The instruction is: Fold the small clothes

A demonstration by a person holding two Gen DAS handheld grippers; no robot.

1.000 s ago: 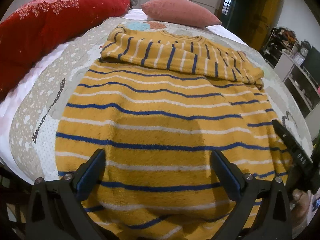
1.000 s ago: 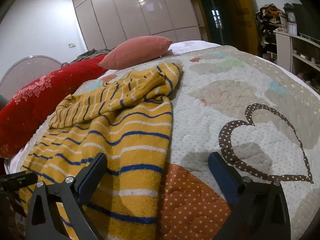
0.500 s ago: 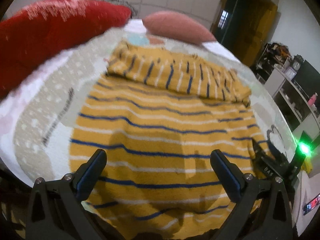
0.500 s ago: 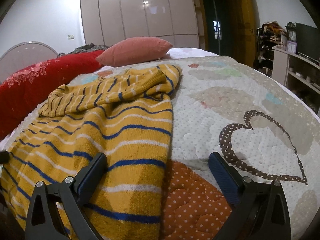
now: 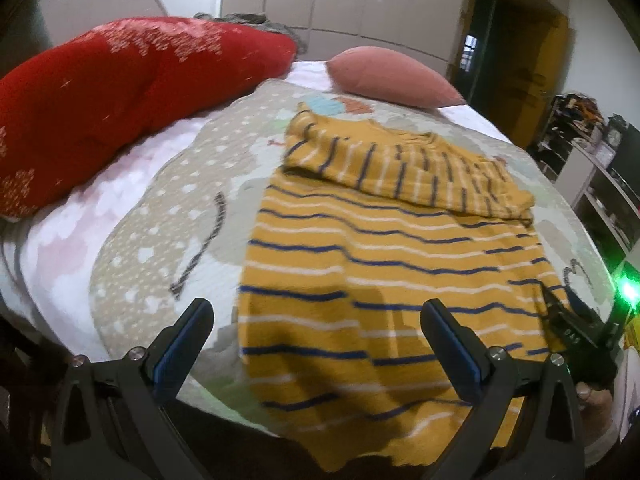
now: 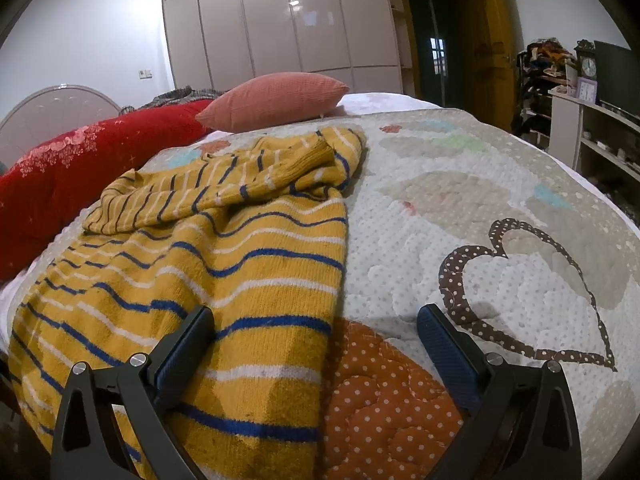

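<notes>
A yellow knit sweater with blue and white stripes lies flat on the patterned quilt, its sleeves folded across the chest at the far end. Its hem hangs over the bed's near edge. My left gripper is open, held above the hem's left corner, touching nothing. The same sweater fills the left half of the right wrist view. My right gripper is open, straddling the sweater's right edge just above the quilt. The right gripper's body shows at the sweater's right hem in the left wrist view.
A red padded blanket lies along the bed's left side and a pink pillow at its head. Shelves with clutter stand to the right of the bed. A wardrobe and a dark doorway are behind.
My left gripper has pulled back and shifted left, from over the hem's middle to its left corner. The right gripper has moved slightly closer to the sweater's right edge. Both stay open.
</notes>
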